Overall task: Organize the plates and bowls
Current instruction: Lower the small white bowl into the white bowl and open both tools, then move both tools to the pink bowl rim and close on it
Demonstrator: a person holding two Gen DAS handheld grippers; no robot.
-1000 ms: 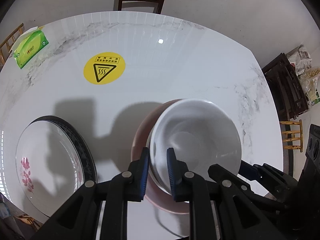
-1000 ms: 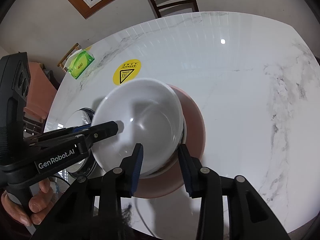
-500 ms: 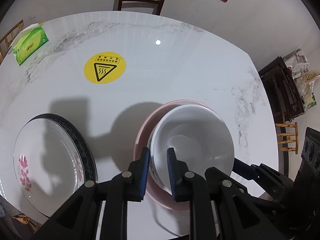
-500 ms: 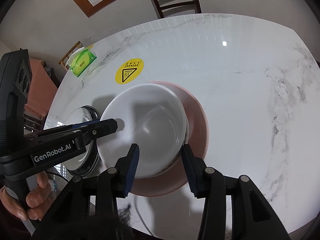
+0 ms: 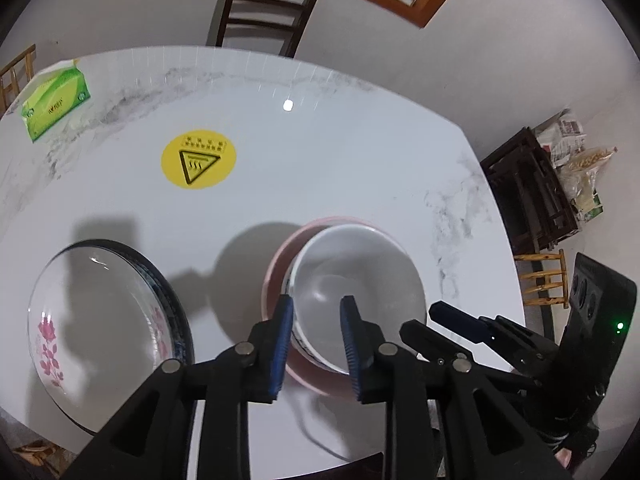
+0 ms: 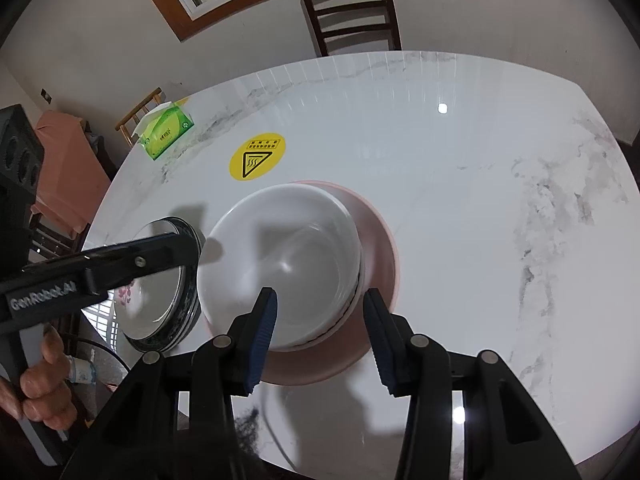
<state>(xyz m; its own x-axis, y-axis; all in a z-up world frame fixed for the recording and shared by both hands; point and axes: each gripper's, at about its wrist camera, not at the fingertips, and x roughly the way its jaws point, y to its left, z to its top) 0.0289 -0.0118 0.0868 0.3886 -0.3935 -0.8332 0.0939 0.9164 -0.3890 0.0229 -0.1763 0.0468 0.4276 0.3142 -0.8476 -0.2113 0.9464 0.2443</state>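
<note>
A white bowl (image 5: 360, 276) sits in a pink plate (image 5: 280, 264) near the table's front edge; both also show in the right wrist view, the bowl (image 6: 280, 264) on the plate (image 6: 380, 248). My left gripper (image 5: 316, 320) is open, its jaws either side of the bowl's near rim without gripping it. My right gripper (image 6: 320, 312) is open wide above the bowl's near rim and holds nothing. A glass plate with pink flowers on a dark-rimmed plate (image 5: 104, 320) lies to the left (image 6: 160, 280).
A white marble table (image 5: 340, 168) carries a yellow heat-warning sticker (image 5: 198, 159) and a green tissue box (image 5: 54, 104) at the far left. A wooden chair (image 5: 264, 12) stands behind the table. Dark shelving with bags (image 5: 552, 184) stands to the right.
Both grippers have opened and let go of the white bowl, which now rests in the pink plate. Both have drawn back and up a little.
</note>
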